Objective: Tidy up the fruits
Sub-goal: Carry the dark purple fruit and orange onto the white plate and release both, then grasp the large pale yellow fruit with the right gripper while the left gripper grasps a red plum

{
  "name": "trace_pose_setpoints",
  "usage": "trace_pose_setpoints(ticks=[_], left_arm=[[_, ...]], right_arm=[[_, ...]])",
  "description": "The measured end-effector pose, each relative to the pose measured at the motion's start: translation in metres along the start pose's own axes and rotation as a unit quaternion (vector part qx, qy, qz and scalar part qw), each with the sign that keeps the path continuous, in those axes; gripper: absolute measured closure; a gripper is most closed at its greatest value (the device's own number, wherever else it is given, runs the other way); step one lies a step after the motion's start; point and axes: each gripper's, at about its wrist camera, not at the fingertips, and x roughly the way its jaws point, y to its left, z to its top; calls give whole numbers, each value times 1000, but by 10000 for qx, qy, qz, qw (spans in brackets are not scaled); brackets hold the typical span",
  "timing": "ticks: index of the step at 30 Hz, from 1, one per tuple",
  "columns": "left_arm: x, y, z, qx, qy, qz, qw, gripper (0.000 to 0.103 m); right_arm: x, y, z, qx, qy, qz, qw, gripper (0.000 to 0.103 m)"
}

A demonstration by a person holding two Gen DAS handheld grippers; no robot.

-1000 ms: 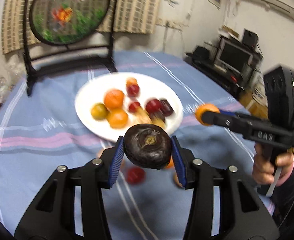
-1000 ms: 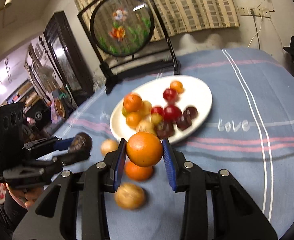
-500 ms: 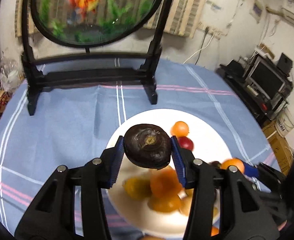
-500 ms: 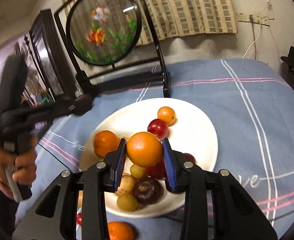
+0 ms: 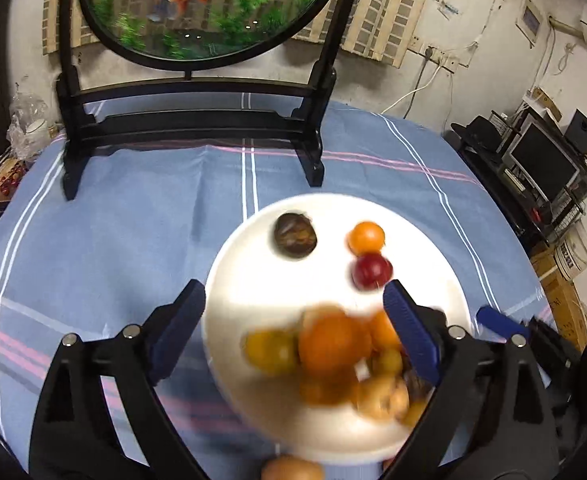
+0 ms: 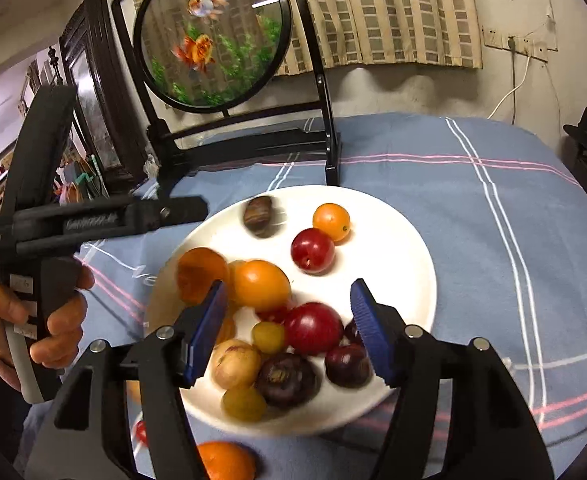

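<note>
A white plate (image 5: 253, 268) (image 6: 393, 248) on the blue striped cloth holds several oranges, red and yellow fruits. My left gripper (image 5: 293, 292) hangs over its near half. Its jaws are opening wide with nothing between the pads. The dark brown fruit (image 5: 295, 234) (image 6: 258, 216) lies blurred on the plate's far side. My right gripper (image 6: 287, 292) is over the fruit pile, its jaws opening. The orange (image 6: 261, 285) (image 5: 333, 344) has left its pads and sits on the pile by the left finger. A hand holds the left gripper (image 6: 197, 210) at the plate's left rim.
A round goldfish picture in a black stand (image 5: 197, 120) (image 6: 253, 148) stands just behind the plate. Loose fruits lie on the cloth in front of the plate: an orange (image 6: 225, 460), a small red one (image 6: 141, 432), a tan one (image 5: 291, 470). A monitor (image 5: 541, 160) stands off-table at right.
Both grippers came in over the plate and opened. The dark fruit left the left pads for the plate's far side. The orange left the right pads for the pile.
</note>
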Motion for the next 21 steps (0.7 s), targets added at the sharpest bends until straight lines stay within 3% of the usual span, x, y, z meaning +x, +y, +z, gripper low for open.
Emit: trace_pose_setpoints(ticks=[3, 7, 12, 17, 21], left_arm=[[-33, -1, -34, 114, -112, 49, 9999, 3], [-64, 4, -94, 5, -274, 117, 9996, 3], [-68, 16, -149, -243, -149, 181, 9994, 3], [-76, 9, -163, -60, -333, 419, 9985, 3], [-81, -4, -166, 243, -448, 406, 9979, 3]], right_arm=[[-25, 8, -17, 6, -11, 58, 10000, 38], [-46, 20, -45, 68, 45, 30, 10000, 38], [-46, 40, -83, -126, 553, 59, 9984, 38], [-45, 60, -103, -494, 821, -132, 9953, 38], [-42, 63, -107, -617, 940, -214, 9934, 38]])
